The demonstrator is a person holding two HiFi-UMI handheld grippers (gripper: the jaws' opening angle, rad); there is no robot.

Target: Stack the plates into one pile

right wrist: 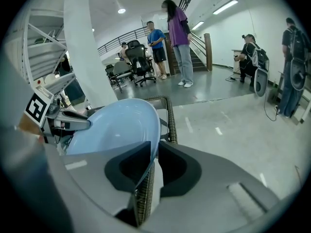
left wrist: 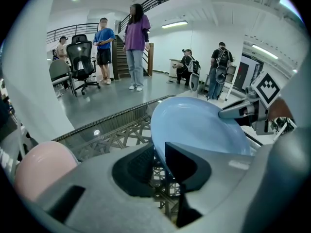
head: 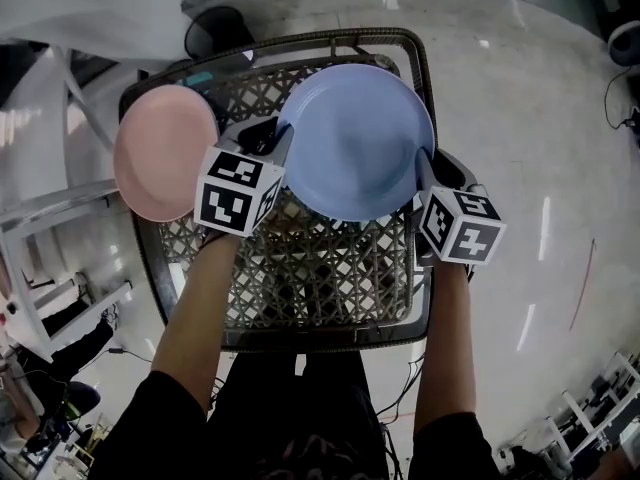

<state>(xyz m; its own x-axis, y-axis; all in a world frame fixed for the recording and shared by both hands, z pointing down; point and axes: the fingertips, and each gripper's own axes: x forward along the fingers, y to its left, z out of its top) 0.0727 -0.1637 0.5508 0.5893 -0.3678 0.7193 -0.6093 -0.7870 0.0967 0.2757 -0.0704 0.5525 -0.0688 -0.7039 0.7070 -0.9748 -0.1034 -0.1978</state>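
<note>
A light blue plate [head: 355, 138] is held above a dark wicker table [head: 320, 278], gripped at two opposite rims. My left gripper [head: 275, 138] is shut on its left rim; in the left gripper view the rim of the blue plate [left wrist: 199, 127] runs between the jaws of that gripper [left wrist: 162, 161]. My right gripper [head: 425, 173] is shut on the right rim, and in the right gripper view the blue plate [right wrist: 114, 125] passes edge-on through its jaws [right wrist: 153, 161]. A pink plate [head: 160, 158] lies at the table's left edge, just left of the left gripper.
The wicker table has a raised rim [head: 425, 78]. A white shelf frame [head: 50, 238] stands to its left. Several people [left wrist: 136, 38] and an office chair [left wrist: 80, 59] are far off across the floor. Cables [head: 405, 393] lie near the person's feet.
</note>
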